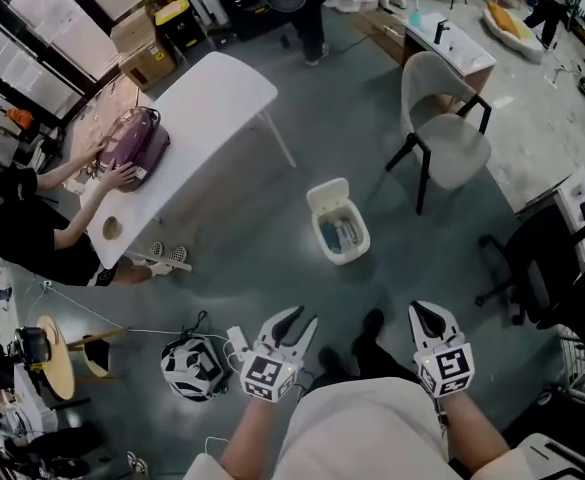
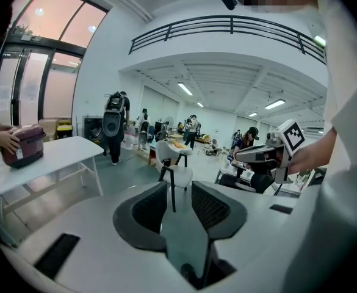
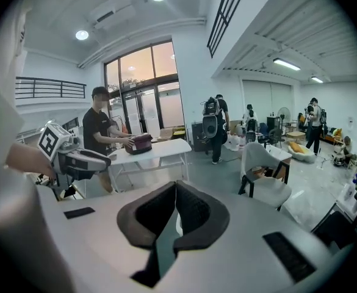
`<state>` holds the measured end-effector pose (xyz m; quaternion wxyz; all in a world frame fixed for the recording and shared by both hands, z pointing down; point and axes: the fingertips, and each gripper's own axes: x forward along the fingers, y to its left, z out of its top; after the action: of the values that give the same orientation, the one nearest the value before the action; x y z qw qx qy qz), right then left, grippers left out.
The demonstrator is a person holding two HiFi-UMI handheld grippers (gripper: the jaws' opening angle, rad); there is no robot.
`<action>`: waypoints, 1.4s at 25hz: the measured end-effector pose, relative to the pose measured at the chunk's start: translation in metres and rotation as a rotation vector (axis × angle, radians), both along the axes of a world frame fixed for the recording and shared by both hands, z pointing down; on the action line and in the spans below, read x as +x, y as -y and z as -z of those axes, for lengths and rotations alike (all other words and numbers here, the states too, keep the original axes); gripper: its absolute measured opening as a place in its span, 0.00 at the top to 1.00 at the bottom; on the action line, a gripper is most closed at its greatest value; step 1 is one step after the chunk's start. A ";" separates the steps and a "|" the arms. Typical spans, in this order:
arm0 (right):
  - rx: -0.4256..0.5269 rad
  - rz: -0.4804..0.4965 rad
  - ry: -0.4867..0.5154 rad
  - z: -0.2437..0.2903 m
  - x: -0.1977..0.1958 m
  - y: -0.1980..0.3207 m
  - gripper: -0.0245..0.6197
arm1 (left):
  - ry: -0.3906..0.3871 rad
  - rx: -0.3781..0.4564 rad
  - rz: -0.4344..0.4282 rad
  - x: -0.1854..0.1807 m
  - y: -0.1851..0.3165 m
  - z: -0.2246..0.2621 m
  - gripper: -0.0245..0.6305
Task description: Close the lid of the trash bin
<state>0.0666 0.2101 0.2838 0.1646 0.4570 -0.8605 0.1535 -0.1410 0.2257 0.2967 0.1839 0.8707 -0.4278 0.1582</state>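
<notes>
- A person in a black top (image 1: 22, 223) sits at the far left with both hands on a maroon bag (image 1: 132, 143); the bag lies at that person's end of the white bench (image 1: 217, 93), close to the edge on their side.
- Below the bench, a black-and-white rounded thing (image 1: 194, 368) rests on the grey floor (image 1: 262, 258) with thin cables around it; I cannot tell what it is.
- Just right of it is the left tool (image 1: 302, 318), held on a bare forearm low over the floor; its two dark jaws stand a narrow way apart with nothing between them; through the gap only the far-off chair shows.
- The white trash bin (image 1: 322, 240) stands on the floor ahead of both tools and well apart from them, between the bench's right-hand leg and the chair; its lid (image 1: 327, 194) is tipped up at the far side, so the bin is open; something pale lies inside.
- The right tool (image 1: 429, 313) is held level with the left one, on the other side of the holder's dark shoes; its jaw tips are pressed together and it holds nothing.
- The chair (image 1: 442, 133), pale seat on black legs, stands beyond the bin and to its right.
- A black office chair (image 1: 532, 268) sits near the right edge of the floor.
</notes>
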 end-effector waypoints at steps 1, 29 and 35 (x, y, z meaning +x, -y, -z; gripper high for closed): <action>-0.003 0.007 0.003 -0.002 0.003 0.008 0.94 | 0.003 -0.004 0.007 0.002 0.007 -0.001 0.74; -0.181 -0.045 -0.026 -0.121 -0.035 0.167 0.94 | 0.181 -0.062 -0.099 -0.029 0.212 -0.137 0.71; -0.227 -0.104 -0.007 -0.162 -0.058 0.191 0.94 | 0.239 -0.063 -0.159 -0.040 0.275 -0.208 0.70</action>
<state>0.0085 0.0195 0.4458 0.2099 0.4800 -0.8122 0.2567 -0.1814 -0.0494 0.5049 0.1458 0.8706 -0.3713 0.2881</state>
